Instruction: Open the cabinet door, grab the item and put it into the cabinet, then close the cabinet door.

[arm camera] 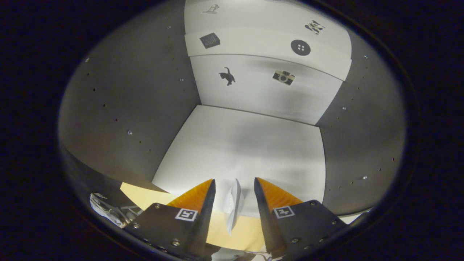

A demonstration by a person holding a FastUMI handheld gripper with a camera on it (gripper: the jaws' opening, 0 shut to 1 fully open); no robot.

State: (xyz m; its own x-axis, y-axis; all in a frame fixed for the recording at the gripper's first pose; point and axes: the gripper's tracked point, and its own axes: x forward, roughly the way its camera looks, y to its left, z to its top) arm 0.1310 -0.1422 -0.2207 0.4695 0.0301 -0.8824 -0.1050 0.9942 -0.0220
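I look straight into the open cabinet [250, 145], which has a white floor, grey side walls and a white back panel. My gripper [235, 180] is at the cabinet's front lip with its fingers spread apart. A thin white packet [233, 203] stands on edge in the gap between the fingers. A sliver of space shows on each side of it, so neither finger presses on it. Its lower end reaches down over the yellow wooden surface [221, 228] in front of the cabinet floor. The cabinet door is out of sight.
The back panel [261, 90] carries small stickers: a cat [227, 76], a camera [283, 77] and a button [300, 47]. The grey side walls [134, 108] close in left and right. A crumpled white wrapper [107, 210] lies left of the fingers, outside the cabinet.
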